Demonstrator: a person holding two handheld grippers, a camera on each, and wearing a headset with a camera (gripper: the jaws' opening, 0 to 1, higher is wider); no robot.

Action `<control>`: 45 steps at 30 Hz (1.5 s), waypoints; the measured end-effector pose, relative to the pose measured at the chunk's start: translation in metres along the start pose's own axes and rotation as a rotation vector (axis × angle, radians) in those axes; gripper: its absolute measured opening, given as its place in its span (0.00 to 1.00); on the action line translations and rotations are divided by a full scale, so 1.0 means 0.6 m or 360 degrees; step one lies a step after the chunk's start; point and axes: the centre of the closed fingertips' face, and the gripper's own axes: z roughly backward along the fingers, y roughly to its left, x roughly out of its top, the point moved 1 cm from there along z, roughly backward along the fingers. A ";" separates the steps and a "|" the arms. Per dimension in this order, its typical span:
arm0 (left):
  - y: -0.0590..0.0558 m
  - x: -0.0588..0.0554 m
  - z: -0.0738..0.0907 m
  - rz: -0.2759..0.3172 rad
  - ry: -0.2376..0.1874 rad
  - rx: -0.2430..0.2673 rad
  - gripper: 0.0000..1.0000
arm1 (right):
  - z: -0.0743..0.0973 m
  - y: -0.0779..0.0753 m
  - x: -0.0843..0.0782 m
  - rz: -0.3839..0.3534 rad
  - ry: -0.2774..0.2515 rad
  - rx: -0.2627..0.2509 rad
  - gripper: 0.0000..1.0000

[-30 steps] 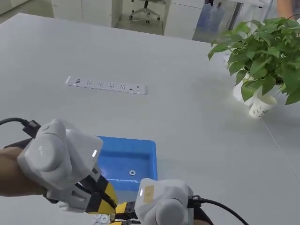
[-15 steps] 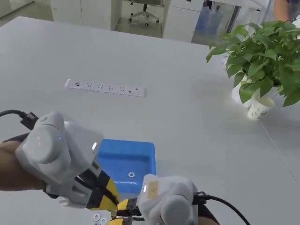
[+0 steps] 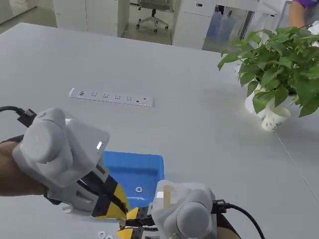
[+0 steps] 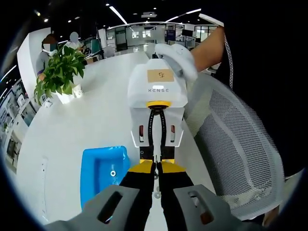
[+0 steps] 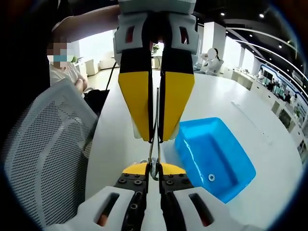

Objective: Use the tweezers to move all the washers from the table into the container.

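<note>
The job was barely begun. One washer [image 3: 138, 189] lay on the floor of the blue container [image 3: 149, 164], which sat just beyond the tips of both tongs, touching neither. At least two more washers [image 3: 102, 234] lay loose on the tabletop [image 3: 199, 124] right under the meeting tips, on the person's side of the container. The tongs hid part of that patch, so there may have been others that I could not count.

The left tongs [image 5: 155, 135] and the right tongs [image 5: 153, 172] faced each other tip to tip. Each was pressed together on the one pair of tweezers [image 5: 156, 115], whose thin metal shaft ran between them. I judged this to be a handover or a regrip of the tool rather than a pick, since I could make out no washer in the tweezer points.

Counted:
- one container
- one pair of tweezers
- two tongs
- one washer delivered
- two or more washers waiting

Well beyond the tongs stood one power strip [image 3: 110, 96] and one potted plant [image 3: 279, 64].
</note>
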 end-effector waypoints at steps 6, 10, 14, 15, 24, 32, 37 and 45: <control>0.007 0.011 0.010 -0.0018 0.0004 -0.0003 0.06 | 0.009 -0.007 0.011 0.0012 -0.0013 -0.0010 0.09; 0.014 0.019 0.017 -0.0036 0.0010 -0.0011 0.06 | 0.014 -0.015 0.019 0.0026 -0.0024 -0.0024 0.09; 0.023 0.025 0.023 -0.0054 0.0010 -0.0005 0.06 | 0.020 -0.025 0.025 0.0031 -0.0035 -0.0044 0.09; 0.025 0.026 0.024 -0.0056 0.0010 -0.0004 0.06 | 0.022 -0.028 0.028 0.0031 -0.0036 -0.0046 0.09; 0.050 0.035 0.042 -0.0068 -0.0008 0.0040 0.06 | 0.030 -0.055 0.045 0.0071 -0.0043 -0.0072 0.09; 0.076 0.034 0.052 -0.0070 -0.0018 0.0079 0.06 | 0.029 -0.084 0.054 0.0091 -0.0049 -0.0093 0.09; 0.094 0.030 0.055 -0.0075 -0.0017 0.0097 0.06 | 0.025 -0.104 0.056 0.0093 -0.0054 -0.0104 0.09; 0.120 0.020 0.049 -0.0077 -0.0019 0.0111 0.06 | 0.017 -0.131 0.047 0.0083 -0.0042 -0.0116 0.09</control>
